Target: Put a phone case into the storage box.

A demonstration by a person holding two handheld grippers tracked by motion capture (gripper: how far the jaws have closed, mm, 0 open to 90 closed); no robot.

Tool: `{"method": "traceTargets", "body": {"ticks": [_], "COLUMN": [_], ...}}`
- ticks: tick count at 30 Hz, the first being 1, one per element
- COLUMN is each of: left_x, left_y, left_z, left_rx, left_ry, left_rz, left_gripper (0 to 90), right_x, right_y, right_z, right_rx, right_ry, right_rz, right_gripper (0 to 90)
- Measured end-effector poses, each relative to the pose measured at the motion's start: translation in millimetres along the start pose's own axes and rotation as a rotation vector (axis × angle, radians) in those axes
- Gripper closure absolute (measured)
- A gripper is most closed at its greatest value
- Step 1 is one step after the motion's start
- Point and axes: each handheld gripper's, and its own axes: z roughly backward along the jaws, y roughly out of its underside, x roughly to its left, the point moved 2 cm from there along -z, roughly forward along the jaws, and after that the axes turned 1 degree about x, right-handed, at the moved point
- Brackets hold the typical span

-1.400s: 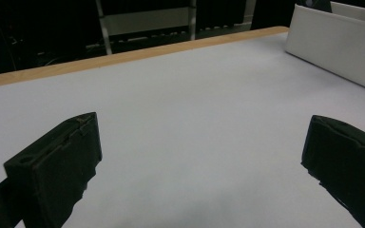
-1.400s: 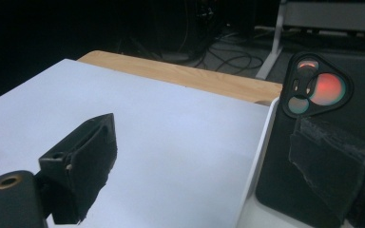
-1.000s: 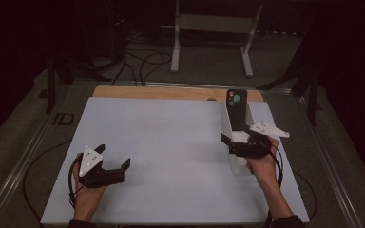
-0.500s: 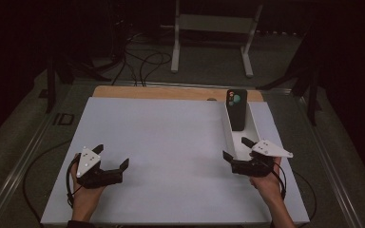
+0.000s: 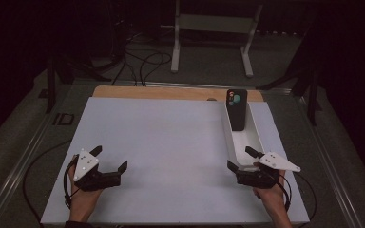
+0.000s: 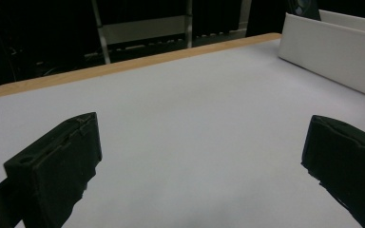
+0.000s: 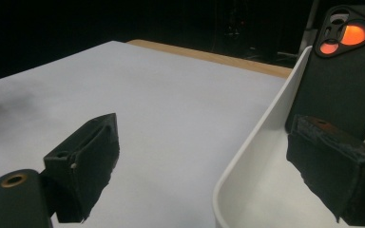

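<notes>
Our right tongs (image 5: pixel 244 159) are spread wide and grasp nothing; they sit low at the near end of the white tray (image 5: pixel 254 135), one jaw over the tray's floor and the other outside its left wall, as the right gripper view shows. That straddle, we judge, lines us up with the tray while leaving the dark phone case (image 5: pixel 236 110) free. The case stands upright at the tray's far end, leaning against the wall, its camera cutout at the top; propped so, it offers its long edges to a grip. Our left tongs (image 5: pixel 109 165) are likewise released and empty, resting low over the bare white table (image 5: pixel 171 142) well apart from the tray, likely parked out of the way. Beyond the mat runs the table's wooden edge (image 5: pixel 171 92).
</notes>
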Motion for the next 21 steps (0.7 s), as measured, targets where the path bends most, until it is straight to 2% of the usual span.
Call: {"method": "traceTargets", "body": {"ticks": [4,13,17,21], "left_x": [-1.3,-0.7,2.4,0.5], "left_y": [2.8,15.7,16.3,16.2], "left_z": [-0.4,0.6,2.7,1.0], "left_rx": [-0.007,0.005,-0.011,-0.011], "left_ry": [0.022,0.026,0.015,0.025], "left_rz": [-0.014,-0.010,0.005,0.000], "left_gripper": [0.0,0.0,0.0,0.0], "right_x": [-0.6,-0.9,-0.2,0.8], "right_y": [0.6,-0.1,-0.2,-0.5], "right_z": [1.8,3.2,2.2,0.7], "right_rx": [-0.007,-0.031,-0.029,-0.028], "right_ry": [0.006,-0.005,-0.009,-0.011], "right_rz": [-0.002,-0.011,-0.008,-0.005], "right_gripper": [10.4,10.4,10.4,10.4]}}
